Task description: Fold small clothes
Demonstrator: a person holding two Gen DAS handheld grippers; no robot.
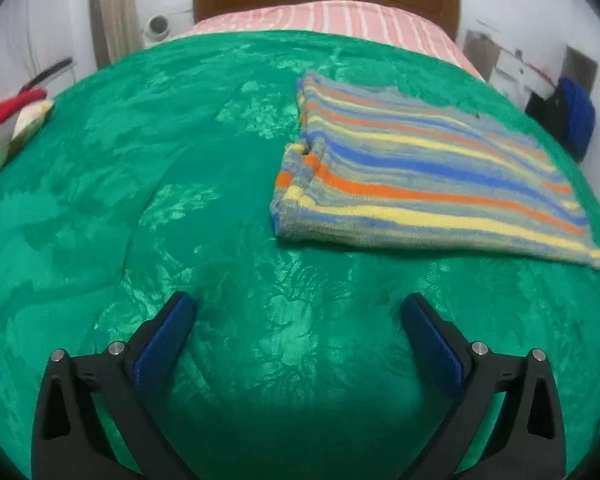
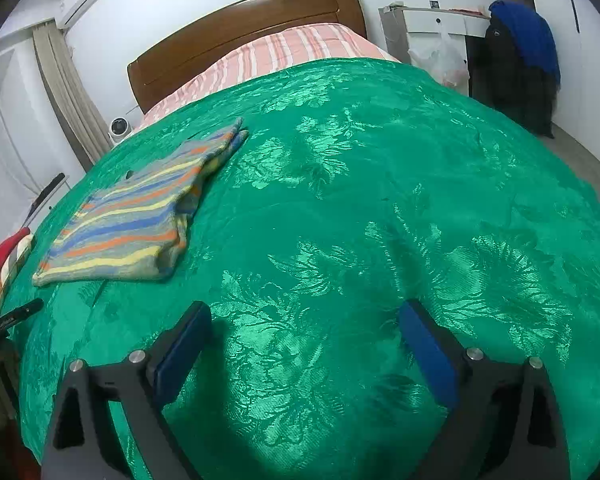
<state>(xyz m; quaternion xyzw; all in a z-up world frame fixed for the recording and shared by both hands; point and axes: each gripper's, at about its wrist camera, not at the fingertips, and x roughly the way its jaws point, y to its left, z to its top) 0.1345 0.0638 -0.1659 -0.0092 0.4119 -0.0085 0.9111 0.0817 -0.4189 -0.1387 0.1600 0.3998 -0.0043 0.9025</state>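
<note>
I can find only one trace of lettering from here: a short pale mark on the black clamp arm (image 2: 14,317) at the left edge of the right wrist view, and it is too small and blurred for me to read. On the striped garment (image 1: 428,176), the green bedspread (image 1: 180,200) and the white unit (image 2: 436,26) by the wall I see no label, brand, number or sign that I can make out.
</note>
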